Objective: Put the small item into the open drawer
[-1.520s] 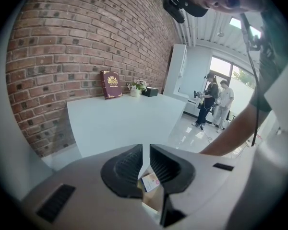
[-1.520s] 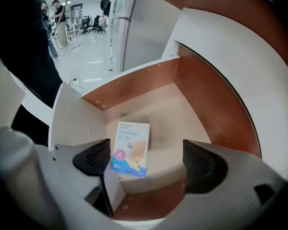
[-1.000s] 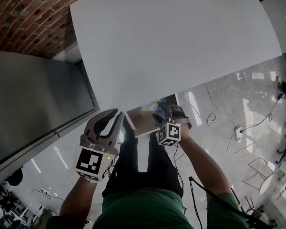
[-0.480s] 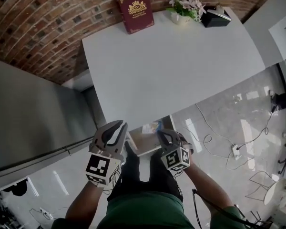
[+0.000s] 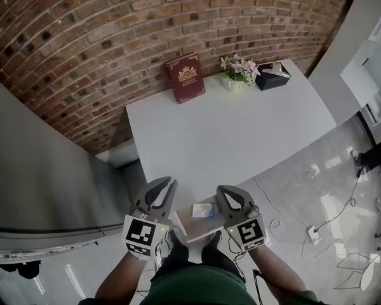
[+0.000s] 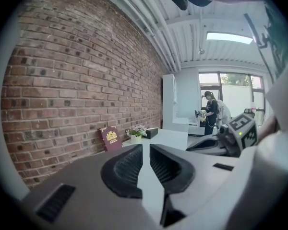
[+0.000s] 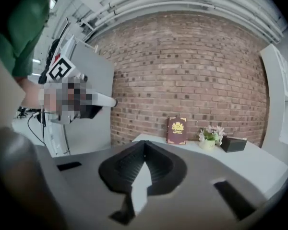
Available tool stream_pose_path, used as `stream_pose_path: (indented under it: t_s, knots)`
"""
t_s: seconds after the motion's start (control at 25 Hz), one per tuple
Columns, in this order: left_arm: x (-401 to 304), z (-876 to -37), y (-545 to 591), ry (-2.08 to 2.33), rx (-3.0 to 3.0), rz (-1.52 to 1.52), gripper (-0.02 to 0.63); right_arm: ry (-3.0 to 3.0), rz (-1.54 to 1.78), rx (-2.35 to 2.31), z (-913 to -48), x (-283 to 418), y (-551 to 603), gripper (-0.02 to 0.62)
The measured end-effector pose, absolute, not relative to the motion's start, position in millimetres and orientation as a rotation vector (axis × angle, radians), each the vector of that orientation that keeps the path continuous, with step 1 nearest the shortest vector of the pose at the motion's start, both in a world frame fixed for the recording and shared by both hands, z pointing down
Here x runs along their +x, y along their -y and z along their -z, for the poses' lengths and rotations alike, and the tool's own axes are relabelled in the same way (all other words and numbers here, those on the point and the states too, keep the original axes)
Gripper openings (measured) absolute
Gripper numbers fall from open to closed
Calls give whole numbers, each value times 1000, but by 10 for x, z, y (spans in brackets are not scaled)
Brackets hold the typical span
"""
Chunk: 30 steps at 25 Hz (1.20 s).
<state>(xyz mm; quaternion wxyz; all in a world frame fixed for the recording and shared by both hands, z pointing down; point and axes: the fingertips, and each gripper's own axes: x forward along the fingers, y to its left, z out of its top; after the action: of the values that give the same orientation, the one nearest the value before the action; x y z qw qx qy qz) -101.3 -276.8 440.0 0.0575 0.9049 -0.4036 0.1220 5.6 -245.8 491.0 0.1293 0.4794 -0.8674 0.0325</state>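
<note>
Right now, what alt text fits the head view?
Seen from above, a person holds the left gripper and right gripper either side of an open drawer with a small colourful item inside, at the near edge of a white table. A red book, flowers and a black box stand by the brick wall.

You're facing a red brick wall [image 5: 114,43]. White table [image 5: 241,138] sits against it, tall grey unit [image 5: 38,189] on your left. Glossy pale floor [image 5: 292,189] right, power strip [image 5: 313,234] on it. Windows [image 6: 230,87] and 1 ceiling light [image 6: 229,36] beyond.
</note>
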Motion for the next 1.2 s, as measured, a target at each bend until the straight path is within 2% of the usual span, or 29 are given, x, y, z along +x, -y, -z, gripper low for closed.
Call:
stream_pose_path:
  t_s: [0.56,1.2]
  knots:
    - [-926,-3571,2782,1213,2856,-187,41,2669,45,1627,-3375,64,2747,3]
    - [-1134,-3164,3065,1267,2863,-18,41,2686,143,1703,-2923,-54,2894,3]
